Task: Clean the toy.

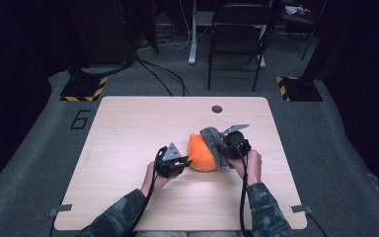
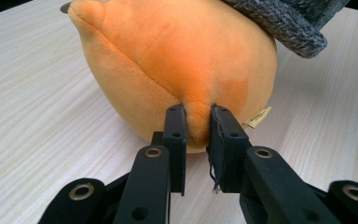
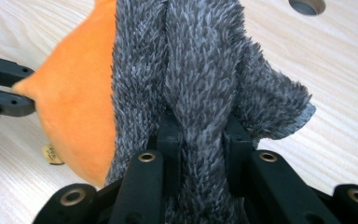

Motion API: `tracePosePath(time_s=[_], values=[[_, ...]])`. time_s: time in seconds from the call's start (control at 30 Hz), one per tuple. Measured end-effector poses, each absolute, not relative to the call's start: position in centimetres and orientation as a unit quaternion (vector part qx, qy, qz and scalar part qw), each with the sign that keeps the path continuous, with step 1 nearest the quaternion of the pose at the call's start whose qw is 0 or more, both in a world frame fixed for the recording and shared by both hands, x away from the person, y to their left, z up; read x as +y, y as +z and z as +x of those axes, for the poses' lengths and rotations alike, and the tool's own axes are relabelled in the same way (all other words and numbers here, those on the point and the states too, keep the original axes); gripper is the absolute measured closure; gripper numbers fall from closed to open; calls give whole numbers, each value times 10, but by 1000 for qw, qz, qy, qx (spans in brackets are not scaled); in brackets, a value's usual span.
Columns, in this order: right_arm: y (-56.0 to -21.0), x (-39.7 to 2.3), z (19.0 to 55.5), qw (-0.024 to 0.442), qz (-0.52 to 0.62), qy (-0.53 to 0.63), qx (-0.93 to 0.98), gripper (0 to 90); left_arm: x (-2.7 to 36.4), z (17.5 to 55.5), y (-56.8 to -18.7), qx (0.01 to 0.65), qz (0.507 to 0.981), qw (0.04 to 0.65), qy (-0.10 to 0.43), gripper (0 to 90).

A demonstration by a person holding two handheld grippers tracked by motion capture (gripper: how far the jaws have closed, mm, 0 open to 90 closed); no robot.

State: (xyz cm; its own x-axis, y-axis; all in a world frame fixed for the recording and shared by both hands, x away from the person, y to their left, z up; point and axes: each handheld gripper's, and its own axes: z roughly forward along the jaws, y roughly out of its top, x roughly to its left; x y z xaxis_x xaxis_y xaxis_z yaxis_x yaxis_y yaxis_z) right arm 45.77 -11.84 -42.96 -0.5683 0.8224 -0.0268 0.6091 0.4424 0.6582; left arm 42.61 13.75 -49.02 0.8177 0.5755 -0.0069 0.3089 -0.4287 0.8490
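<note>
I see the wooden table (image 1: 128, 148) with an orange plush toy (image 1: 201, 154) lying right of its centre, between my two grippers. Its long axis runs roughly across the table, the rounded orange end toward my left, the end under a grey fuzzy hat (image 1: 213, 143) toward my right. My left gripper (image 1: 180, 163) is clenched on a fold of the orange plush. My right gripper (image 1: 231, 144) is clamped on the hat's fabric
</note>
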Motion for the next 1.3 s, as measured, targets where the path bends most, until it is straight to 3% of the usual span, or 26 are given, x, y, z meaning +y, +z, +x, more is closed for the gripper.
tracePosePath(time_s=[0.57, 0.77, 0.93, 1.3], values=[[-443, -141, 468, 141, 473, 276, 825, 738, 138, 427, -491, 266, 832, 467, 140, 776], [-461, -143, 470, 184, 484, 215, 828, 739, 139, 428, -493, 274, 830, 467, 136, 776], [-485, -146, 480, 181, 489, 170, 836, 739, 142, 430, -493, 275, 830, 466, 135, 775], [-433, -155, 470, 173, 487, 286, 807, 740, 141, 431, -493, 273, 829, 468, 136, 774]])
